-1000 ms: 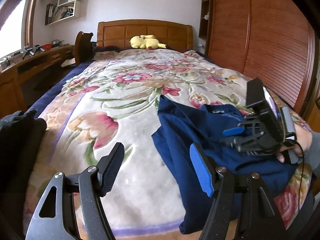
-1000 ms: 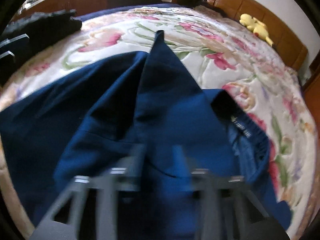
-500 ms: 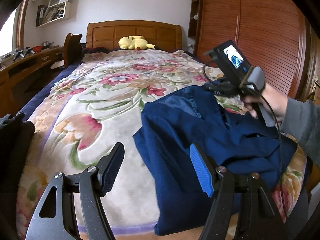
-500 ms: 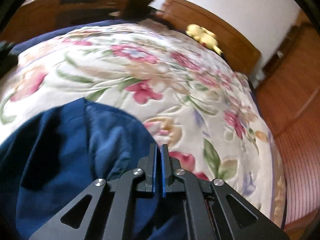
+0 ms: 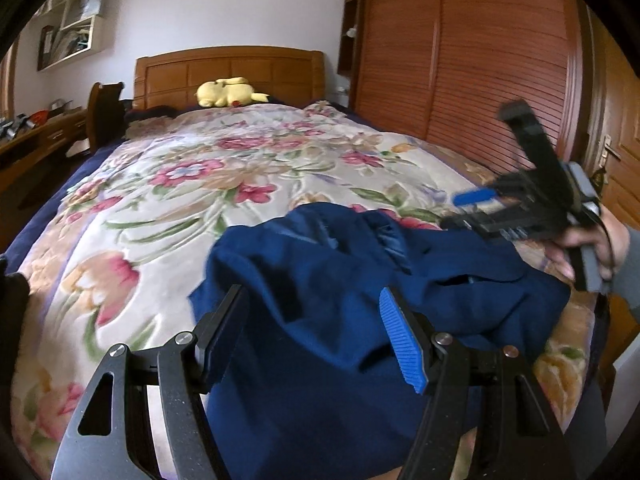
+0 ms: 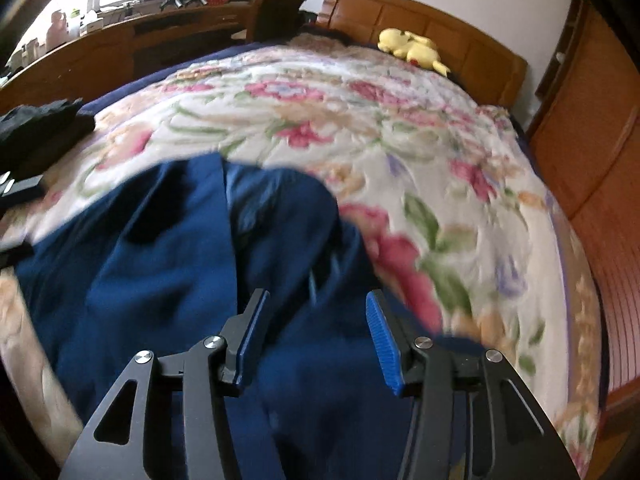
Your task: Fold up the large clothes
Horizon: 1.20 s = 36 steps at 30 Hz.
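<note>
Navy garment (image 5: 320, 320) lies bunched in loose folds at the near edge of the bed, toward its right corner, on the floral blanket (image 5: 168, 208). A second ago the right gripper (image 6: 316, 328) was clamped on the cloth; its jaws are now opening, and the fabric lies below them with neither pad pressing on it. The garment has therefore been released, and one fold is judged laid down; the heap is not yet flat or squared, so smoothing or a further fold remains.

The left gripper (image 5: 312, 340) stands wide and empty, tilted down over the near part of the garment, no pad touching cloth. The right gripper, seen from the left wrist, has lifted clear above the garment's right side, carried by a hand (image 5: 588, 248) in a grey sleeve.

Farther off, a dark garment (image 6: 44, 124) rests at the left edge. A yellow plush toy (image 5: 228, 92) lies against the headboard (image 5: 228, 68).
</note>
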Available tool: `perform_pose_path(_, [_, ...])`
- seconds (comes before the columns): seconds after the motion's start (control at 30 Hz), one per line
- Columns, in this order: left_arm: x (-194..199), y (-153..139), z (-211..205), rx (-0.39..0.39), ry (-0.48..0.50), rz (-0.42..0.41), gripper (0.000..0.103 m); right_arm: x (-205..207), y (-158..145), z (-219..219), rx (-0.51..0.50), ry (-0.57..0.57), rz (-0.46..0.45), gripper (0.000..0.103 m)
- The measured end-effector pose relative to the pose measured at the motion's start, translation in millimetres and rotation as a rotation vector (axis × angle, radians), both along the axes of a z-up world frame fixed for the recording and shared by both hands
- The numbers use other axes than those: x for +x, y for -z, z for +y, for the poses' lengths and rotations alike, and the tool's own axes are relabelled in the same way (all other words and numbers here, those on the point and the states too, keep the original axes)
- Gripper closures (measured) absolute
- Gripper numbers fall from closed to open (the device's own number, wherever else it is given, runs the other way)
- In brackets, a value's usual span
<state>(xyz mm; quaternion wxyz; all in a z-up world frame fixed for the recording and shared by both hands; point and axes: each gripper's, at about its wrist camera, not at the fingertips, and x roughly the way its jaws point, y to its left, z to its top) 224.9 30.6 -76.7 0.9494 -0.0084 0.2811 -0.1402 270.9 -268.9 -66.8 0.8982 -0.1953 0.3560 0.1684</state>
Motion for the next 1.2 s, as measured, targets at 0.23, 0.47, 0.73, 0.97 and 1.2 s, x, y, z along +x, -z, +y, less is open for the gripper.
perform_pose_path(0.23, [11.7, 2.5, -36.6, 0.009, 0.067, 0.011, 0.034, -48.2, 23.0, -52.6, -0.003, 0.049, 0.072, 0.052])
perform_pose_path(0.47, [18.5, 11.9, -55.2, 0.028, 0.097, 0.042, 0.034, -62.6, 31.5, -85.7, -0.024, 0.100, 0.127, 0.052])
perform_pose_path(0.73, [15.3, 15.7, -63.0, 0.033, 0.100, 0.044, 0.034, -64.5, 41.0, -87.3, -0.089, 0.131, 0.101, 0.052])
perform_pose_path(0.97, [17.6, 22.9, -65.7, 0.066, 0.104, 0.056, 0.034, -49.7, 48.3, -82.4, -0.146, 0.138, 0.072, 0.052])
perform_pose_path(1.2, [20.9, 22.4, -49.1, 0.048, 0.081, 0.058, 0.034, -17.9, 49.8, -69.6, -0.215, 0.096, 0.049, 0.088])
